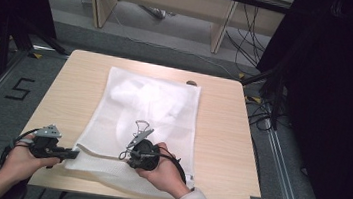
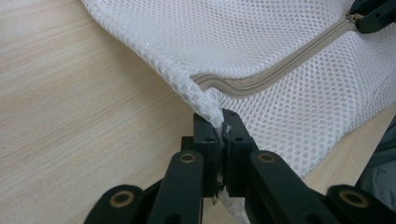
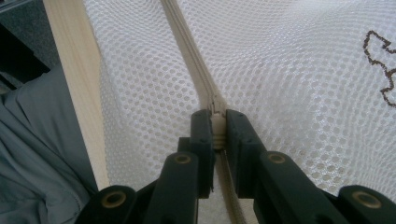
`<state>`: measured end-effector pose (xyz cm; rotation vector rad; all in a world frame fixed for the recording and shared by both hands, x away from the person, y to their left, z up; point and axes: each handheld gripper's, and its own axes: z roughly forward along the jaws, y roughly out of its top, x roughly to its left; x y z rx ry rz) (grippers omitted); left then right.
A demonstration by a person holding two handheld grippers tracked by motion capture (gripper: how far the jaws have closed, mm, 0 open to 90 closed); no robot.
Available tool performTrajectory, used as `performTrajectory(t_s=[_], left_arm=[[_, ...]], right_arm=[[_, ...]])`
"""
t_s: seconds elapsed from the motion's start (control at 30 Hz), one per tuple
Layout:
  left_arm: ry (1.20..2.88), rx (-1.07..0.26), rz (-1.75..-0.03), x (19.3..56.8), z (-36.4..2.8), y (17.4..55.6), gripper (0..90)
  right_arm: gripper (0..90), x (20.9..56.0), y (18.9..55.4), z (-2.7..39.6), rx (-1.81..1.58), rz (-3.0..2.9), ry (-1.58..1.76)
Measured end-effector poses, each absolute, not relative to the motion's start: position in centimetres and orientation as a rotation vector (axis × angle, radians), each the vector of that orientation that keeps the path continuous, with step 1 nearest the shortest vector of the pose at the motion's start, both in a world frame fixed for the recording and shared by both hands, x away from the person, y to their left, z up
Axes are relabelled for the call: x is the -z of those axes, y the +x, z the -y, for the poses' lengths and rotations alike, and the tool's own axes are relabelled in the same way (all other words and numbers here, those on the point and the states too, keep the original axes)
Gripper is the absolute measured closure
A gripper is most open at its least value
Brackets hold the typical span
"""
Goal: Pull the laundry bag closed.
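A white mesh laundry bag (image 1: pixel 148 111) lies flat on the wooden table (image 1: pixel 221 135), with white cloth inside. Along its near edge runs a beige zipper (image 2: pixel 275 70). My left gripper (image 1: pixel 71 154) is shut on the bag's near left corner (image 2: pixel 208 105), pinching the mesh beside the zipper's end. My right gripper (image 1: pixel 130 158) is shut on the beige zipper pull (image 3: pixel 217 128), partway along the zipper (image 3: pixel 187 42). In the left gripper view the right gripper's tip (image 2: pixel 373 18) shows at the top right on the zipper.
The table's near edge (image 3: pixel 74 88) runs close beside the bag, with grey clothing (image 3: pixel 32 154) below it. A thin dark cord (image 3: pixel 380 70) lies looped on the mesh. Desks, cables and dark curtains stand beyond the table's far side.
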<state>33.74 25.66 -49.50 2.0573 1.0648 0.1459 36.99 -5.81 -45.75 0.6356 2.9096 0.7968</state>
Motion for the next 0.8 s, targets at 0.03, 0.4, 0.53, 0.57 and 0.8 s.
performTrajectory(t_s=[0.03, 0.4, 0.53, 0.57, 0.8], left_arm=[[2.056, -0.146, -1.069, 49.48, -25.64, 33.72, 85.8], [2.042, -0.151, -1.068, 49.62, -25.61, 33.72, 85.8], [2.042, -0.149, -1.068, 49.63, -25.62, 33.71, 85.8], [2.042, -0.151, -1.069, 49.64, -25.60, 33.71, 85.8], [2.042, -0.148, -1.070, 49.64, -25.63, 33.70, 85.8]], right_arm=[[82.3, 45.72, 36.97, 5.82, -0.796, -2.908, 0.636], [82.3, 45.81, 36.98, 6.41, -0.785, -2.908, 0.650], [82.3, 45.80, 36.97, 6.49, -0.781, -2.902, 0.653], [82.3, 45.81, 36.95, 6.52, -0.779, -2.901, 0.649], [82.3, 45.74, 36.93, 6.80, -0.779, -2.899, 0.653]])
